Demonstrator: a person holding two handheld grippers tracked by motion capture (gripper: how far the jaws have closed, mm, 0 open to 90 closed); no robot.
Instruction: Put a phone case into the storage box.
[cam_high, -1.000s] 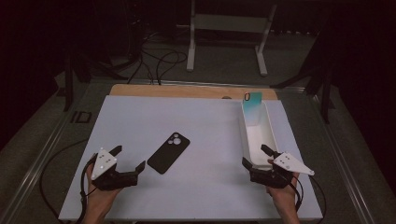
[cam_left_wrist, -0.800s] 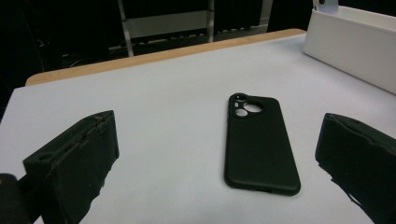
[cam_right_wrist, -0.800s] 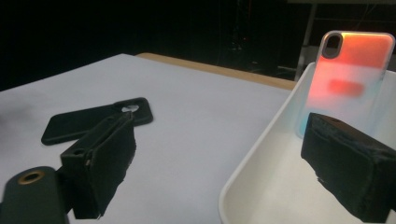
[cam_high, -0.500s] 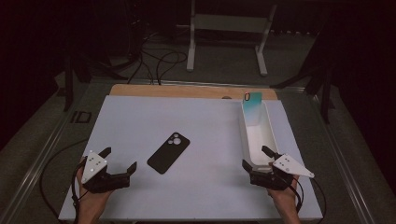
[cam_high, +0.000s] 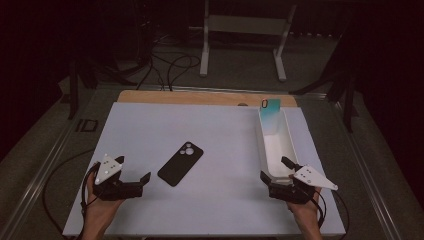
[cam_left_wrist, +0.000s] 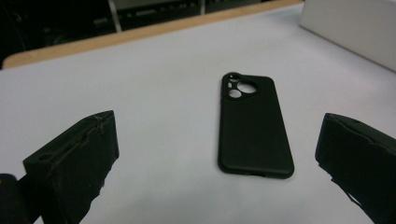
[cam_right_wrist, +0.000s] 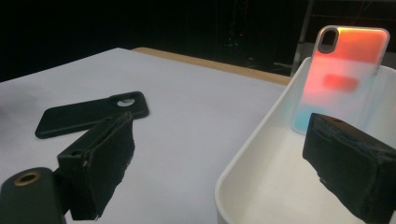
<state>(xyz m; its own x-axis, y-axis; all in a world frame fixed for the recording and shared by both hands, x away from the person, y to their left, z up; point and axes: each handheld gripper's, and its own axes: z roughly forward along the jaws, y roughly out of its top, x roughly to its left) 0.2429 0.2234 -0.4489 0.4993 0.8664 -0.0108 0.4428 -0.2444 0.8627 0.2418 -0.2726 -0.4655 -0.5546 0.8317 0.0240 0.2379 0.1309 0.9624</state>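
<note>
1. lying flat and camera-cutout up on the white surface (cam_high: 150, 125): a black phone case (cam_high: 181, 163), matte, thin, set at a slant, just ahead of the left tongs (cam_high: 134, 183).
2. hovering with jaws spread wide and gripping nothing, those left tongs; in the left gripper view the black phone case (cam_left_wrist: 253, 126) sitting between the two pads but farther out.
3. resting at the near end of the white tray (cam_high: 289, 145), the right tongs (cam_high: 276, 172), also parted and empty; leaning upright against the tray's far wall, a gradient phone case (cam_high: 269, 112).
4. probably handling as very light and somewhat rubbery: likely flexing and squashing inward under a hard pinch across the hollow middle.
5. looking grippy rather than slick, yet lying so flat that getting a pad under an edge seems awkward.
6. best bet: pinching across the two long sides near the middle, or tipping up one long edge first, avoiding the weaker camera-cutout corner.
</note>
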